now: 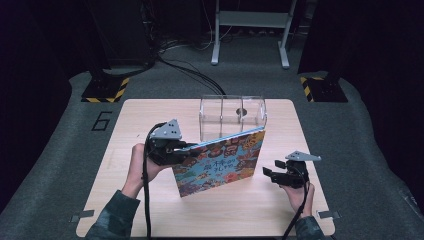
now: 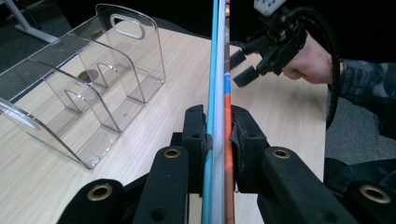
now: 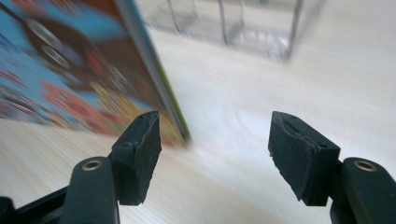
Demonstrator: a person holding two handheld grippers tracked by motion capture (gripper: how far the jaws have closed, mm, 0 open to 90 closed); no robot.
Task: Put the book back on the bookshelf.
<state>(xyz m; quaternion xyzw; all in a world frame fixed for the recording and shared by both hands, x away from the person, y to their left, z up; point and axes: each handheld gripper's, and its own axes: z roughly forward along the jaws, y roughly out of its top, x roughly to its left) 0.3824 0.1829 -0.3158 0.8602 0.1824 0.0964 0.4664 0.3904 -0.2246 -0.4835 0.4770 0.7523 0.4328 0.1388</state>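
Right tool low over the table, jaws apart with nothing between, just right of the book's lower right corner, not touching it. Left tool clamped tight on the book at its upper left edge; in the left gripper view the pads press both covers. Book stands on its bottom edge mid-table, tilted, colourful cover facing the person. Behind it, near the far edge, a clear acrylic divided organizer, apart from the book.

The high view looks forward and down from above the near desk edge. Both gripper views look close along their fingers; all share the book.
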